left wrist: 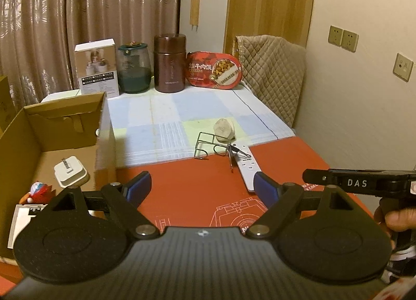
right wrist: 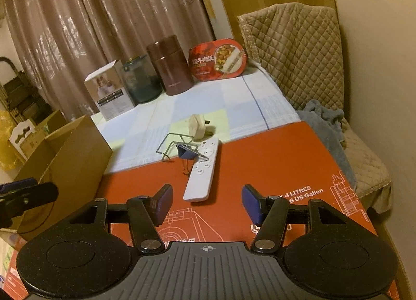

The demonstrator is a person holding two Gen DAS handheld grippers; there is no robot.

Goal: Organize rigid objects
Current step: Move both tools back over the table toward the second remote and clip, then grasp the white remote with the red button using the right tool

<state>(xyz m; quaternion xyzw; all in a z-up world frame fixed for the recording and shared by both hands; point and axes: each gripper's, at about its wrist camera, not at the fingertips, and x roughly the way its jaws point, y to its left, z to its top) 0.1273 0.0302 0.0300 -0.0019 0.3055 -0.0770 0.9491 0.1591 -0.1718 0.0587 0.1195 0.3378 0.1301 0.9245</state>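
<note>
remote: white remote (right wrist: 201, 170) lies on the red mat (right wrist: 273, 159), just ahead of the right gripper (right wrist: 206, 202) at about 12 o'clock — near end almost between the fingertips, not touching
long axis: runs from 6 toward 1 o'clock in the right wrist view, roughly in line with the jaws' reach, so the pads would close across its width
nearer hand: right — in the left wrist view the remote (left wrist: 247, 167) sits at 1 o'clock of the left gripper (left wrist: 202, 188), farther off
right jaws: apart, nothing between the pads
left jaws: wide apart, empty
clutter: binder clip (right wrist: 188, 154) and wire rack (right wrist: 171, 149) touch the remote's far end at 11 o'clock; cream plug (right wrist: 197, 124) just behind them
box: open cardboard box (left wrist: 65, 128) at 9 o'clock, white adapter (left wrist: 70, 175) and a red toy (left wrist: 39, 190) already inside — likely the drop spot
surface: red printed mat, then checked cloth (right wrist: 197, 99) beyond
room: curtain, quilted chair at 2 o'clock, jars and boxes along the back
</note>
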